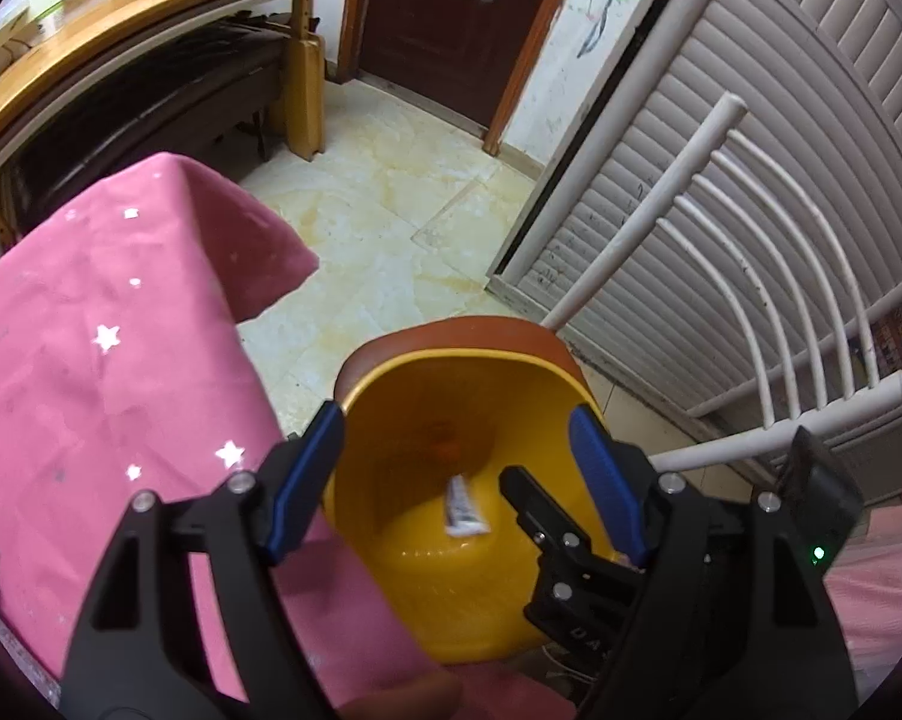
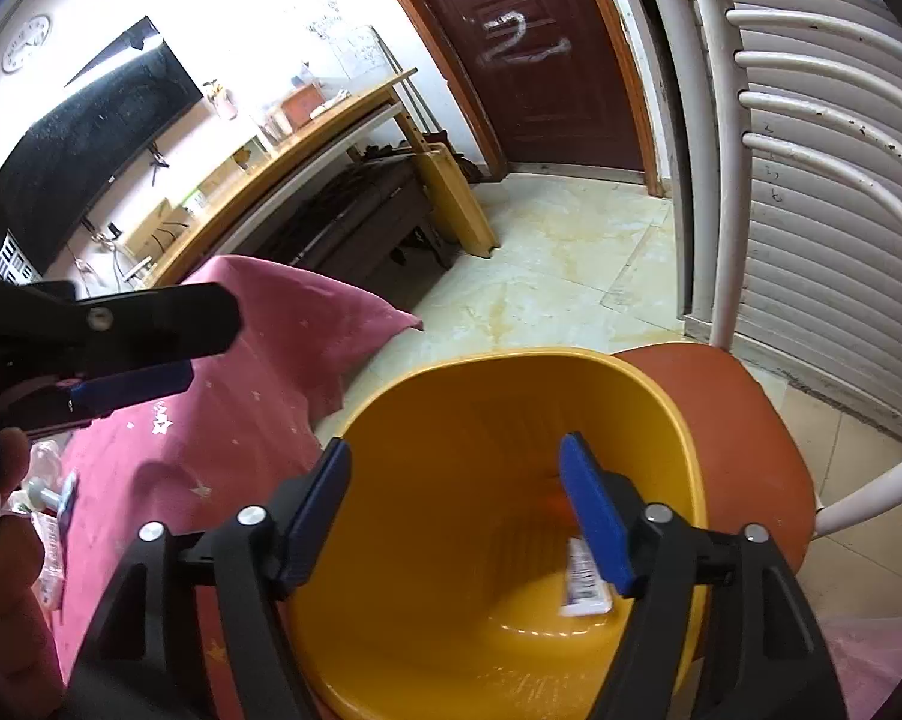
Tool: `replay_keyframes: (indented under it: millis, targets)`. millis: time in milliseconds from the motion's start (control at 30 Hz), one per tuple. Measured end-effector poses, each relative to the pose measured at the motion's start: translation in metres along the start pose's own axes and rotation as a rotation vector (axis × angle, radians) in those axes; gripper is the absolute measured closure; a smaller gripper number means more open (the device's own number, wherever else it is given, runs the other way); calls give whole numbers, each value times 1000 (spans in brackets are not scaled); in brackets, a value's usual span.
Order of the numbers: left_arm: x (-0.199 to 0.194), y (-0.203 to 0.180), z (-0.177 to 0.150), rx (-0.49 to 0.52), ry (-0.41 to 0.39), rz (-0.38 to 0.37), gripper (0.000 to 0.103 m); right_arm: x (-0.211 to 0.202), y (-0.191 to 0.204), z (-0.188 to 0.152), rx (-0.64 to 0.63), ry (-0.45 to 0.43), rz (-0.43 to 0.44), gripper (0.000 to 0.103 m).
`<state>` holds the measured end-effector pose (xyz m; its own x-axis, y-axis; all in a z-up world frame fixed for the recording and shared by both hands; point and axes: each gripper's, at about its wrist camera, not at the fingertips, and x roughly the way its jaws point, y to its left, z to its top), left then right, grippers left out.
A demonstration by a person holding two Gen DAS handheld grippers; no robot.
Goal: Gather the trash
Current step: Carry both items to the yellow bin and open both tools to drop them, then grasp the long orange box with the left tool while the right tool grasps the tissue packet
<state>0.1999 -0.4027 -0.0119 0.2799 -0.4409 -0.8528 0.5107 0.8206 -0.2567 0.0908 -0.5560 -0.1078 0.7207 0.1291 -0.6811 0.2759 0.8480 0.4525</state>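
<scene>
Black arms with blue pads fill the foreground of both wrist views. Seen from its own camera, the left gripper (image 1: pixel 457 480) stands wide apart with nothing between its pads, poised over the mouth of the yellow bin (image 1: pixel 451 588). The right gripper (image 2: pixel 460 507) is likewise spread wide and empty, also above the bin's opening. Its black tip reaches into the left view just inside the left gripper's right-hand pad.

A small white wrapper (image 2: pixel 584 582) lies loose inside the bin, below both grippers and touching neither; in the right view it sits just beside the right-hand blue pad, partly hidden by it. The bin stands on the red-brown seat of a chair (image 2: pixel 745 420) with white bars.

Just left of the bin hangs a pink star-printed tablecloth (image 1: pixel 90 360). Farther off lie the pale tiled floor (image 1: pixel 390 228), a wooden desk (image 1: pixel 150 18) and a dark brown door (image 1: pixel 451 30).
</scene>
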Motion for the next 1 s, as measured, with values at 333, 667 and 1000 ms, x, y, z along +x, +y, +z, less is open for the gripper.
replay_keyframes:
  millis: [333, 667, 1000]
  targets:
    - [-91, 46, -26, -83, -148, -11, 29, -39, 46, -3, -120, -145, 69, 29]
    - [-184, 126, -70, -113, -289, 169, 29, -51, 118, -9, -257, -160, 107, 27]
    - [-246, 226, -112, -237, -332, 349, 29, -48, 204, -25, -397, -76, 236, 27]
